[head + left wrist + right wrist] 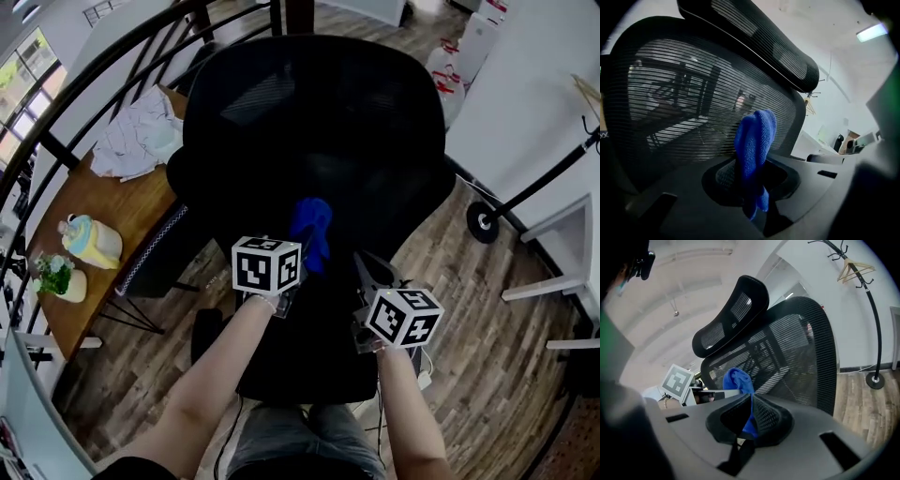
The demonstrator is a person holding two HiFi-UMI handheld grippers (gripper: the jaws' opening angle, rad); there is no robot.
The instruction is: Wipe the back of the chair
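Observation:
I look down on the black mesh office chair from behind its back. A blue cloth is bunched against the lower part of that back. My left gripper is shut on the cloth, which stands up between its jaws in front of the mesh back. My right gripper comes in from the right, and the cloth runs down into the seam of its closed jaws. The headrest rises above the back. The left gripper's marker cube shows beside the cloth.
To the left, a wooden table carries a crumpled white cloth, a pastel teapot and a small plant. A dark curved railing arcs behind it. A coat stand's base and white furniture stand right.

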